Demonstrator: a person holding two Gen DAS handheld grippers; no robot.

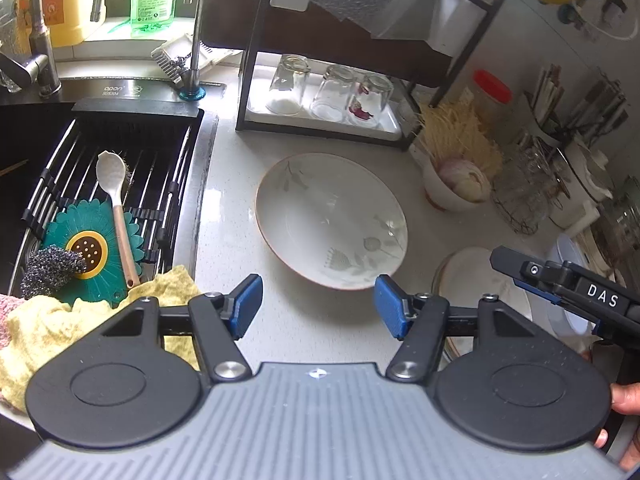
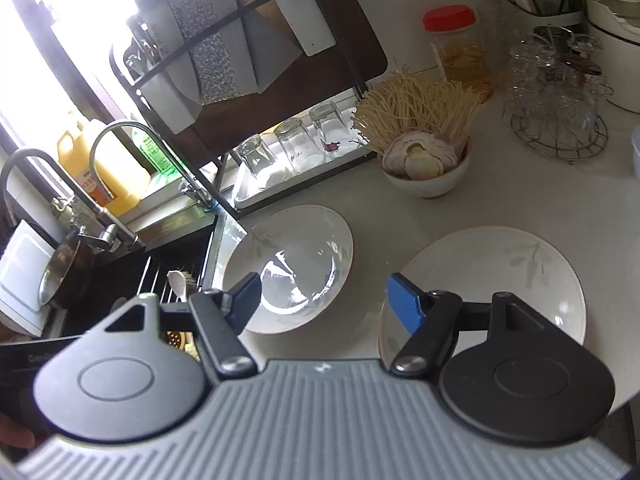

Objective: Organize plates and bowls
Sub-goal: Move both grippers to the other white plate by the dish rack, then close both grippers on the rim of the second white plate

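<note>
A white leaf-pattern plate lies flat on the white counter, just ahead of my open, empty left gripper. It also shows in the right wrist view. A second matching plate lies to its right, partly under the right finger of my open, empty right gripper. In the left wrist view that second plate sits at the right, with the right gripper's black body over it. A white bowl holding sliced food and noodles stands behind the plates.
A sink with a wire rack, white spoon, green flower mat, scrubber and yellow cloth lies to the left. A black dish rack with three upturned glasses stands behind. A red-lidded jar, wire glass stand and utensil holders crowd the back right.
</note>
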